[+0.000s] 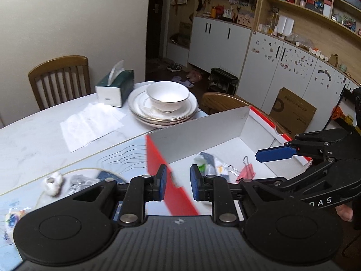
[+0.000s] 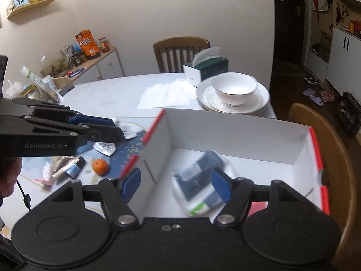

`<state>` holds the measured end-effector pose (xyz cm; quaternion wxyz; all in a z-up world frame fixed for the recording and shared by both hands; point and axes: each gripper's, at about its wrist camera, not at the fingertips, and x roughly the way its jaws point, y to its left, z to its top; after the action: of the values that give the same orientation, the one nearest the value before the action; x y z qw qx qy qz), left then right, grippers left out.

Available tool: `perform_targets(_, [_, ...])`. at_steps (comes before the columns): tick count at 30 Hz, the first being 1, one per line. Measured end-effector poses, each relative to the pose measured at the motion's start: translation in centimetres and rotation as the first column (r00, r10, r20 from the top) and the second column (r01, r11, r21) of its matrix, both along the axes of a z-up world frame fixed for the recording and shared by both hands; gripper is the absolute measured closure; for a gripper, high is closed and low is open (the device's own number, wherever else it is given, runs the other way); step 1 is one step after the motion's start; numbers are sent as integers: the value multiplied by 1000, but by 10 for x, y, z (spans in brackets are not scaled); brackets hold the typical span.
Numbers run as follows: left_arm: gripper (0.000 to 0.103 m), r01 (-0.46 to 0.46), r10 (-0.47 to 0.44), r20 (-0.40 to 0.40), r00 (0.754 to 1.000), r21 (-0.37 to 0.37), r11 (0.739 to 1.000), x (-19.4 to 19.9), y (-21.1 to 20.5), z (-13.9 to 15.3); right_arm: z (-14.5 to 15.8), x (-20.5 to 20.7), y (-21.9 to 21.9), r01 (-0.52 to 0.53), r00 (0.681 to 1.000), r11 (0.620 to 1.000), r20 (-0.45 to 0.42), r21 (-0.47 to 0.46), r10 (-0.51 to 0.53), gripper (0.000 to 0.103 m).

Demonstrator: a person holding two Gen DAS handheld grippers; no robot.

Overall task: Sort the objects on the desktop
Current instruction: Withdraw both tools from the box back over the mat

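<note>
Left wrist view.
- Left claw (image 1: pixel 178 181), lower centre: jaws parted by a narrow gap, nothing between them; it hangs over the red edge of the box.
- Cardboard box (image 1: pixel 198 133), white inside with a red rim, centre right. It holds a blurred plastic packet (image 1: pixel 208 163) and a pink binder clip (image 1: pixel 246 172), lying near each other on the floor of the box.
- Right claw (image 1: pixel 276 153), right edge, over the box; from here I cannot tell its gap.
- Garlic bulb (image 1: pixel 53 183), lower left, on a patterned mat, well apart from the box.
- Stacked plates (image 1: pixel 140 110) bearing a white bowl (image 1: pixel 168 96), and a green tissue box (image 1: pixel 115 88), at upper centre on the table (image 1: pixel 33 140).

Right wrist view.
- Right claw (image 2: pixel 177 184), lower centre: jaws wide apart, empty, directly above the packet (image 2: pixel 199 181), which shows motion blur inside the box (image 2: pixel 237 133).
- Left claw (image 2: pixel 114 126), left of frame, above the loose items.
- Small orange (image 2: pixel 100 166), a silver wrapper (image 2: pixel 105 148) and a dark sachet (image 2: pixel 73 169), left of the box on the mat, all outside it.

Step in hand, as judged: the packet has just gone into the box, with the sorting partly done. Next move calls for a reach to an item left of the box, jaws opened wider than the item.
</note>
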<state>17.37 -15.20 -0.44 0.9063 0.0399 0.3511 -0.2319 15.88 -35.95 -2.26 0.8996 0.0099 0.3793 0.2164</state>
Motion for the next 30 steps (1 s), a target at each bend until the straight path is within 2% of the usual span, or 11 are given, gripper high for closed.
perform_targets(4, [79, -18, 18, 9, 1000, -3, 1000, -8, 26, -1, 3, -3, 21, -3, 1000, 1000, 8, 12, 3, 32])
perform_targets(7, [65, -26, 26, 11, 1000, -10, 1000, -14, 44, -2, 3, -5, 38, -5, 1000, 1000, 11, 9, 4, 32])
perform_targets(9, [37, -34, 34, 23, 999, -11, 999, -18, 55, -4, 2, -7, 49, -5, 1000, 1000, 8, 9, 5, 32])
perform_targets(13, [36, -41, 41, 41, 998, -1, 999, -26, 73, -5, 1, -10, 68, -8, 1000, 1000, 2, 3, 8, 32])
perform_targets(21, [20, -53, 54, 39, 998, -16, 998, -32, 112, -8, -1, -16, 101, -4, 1000, 1000, 4, -5, 4, 32])
perform_targets(25, [19, -53, 54, 37, 998, -22, 998, -33, 126, -11, -3, -17, 117, -6, 1000, 1000, -1, -8, 6, 32])
perform_targets(27, [13, -52, 53, 35, 998, -28, 998, -35, 133, -12, -4, -17, 124, -4, 1000, 1000, -6, -8, 4, 32])
perform_targets(30, [12, -59, 60, 36, 998, -31, 998, -38, 146, -16, -8, -17, 135, -3, 1000, 1000, -14, -11, 3, 32])
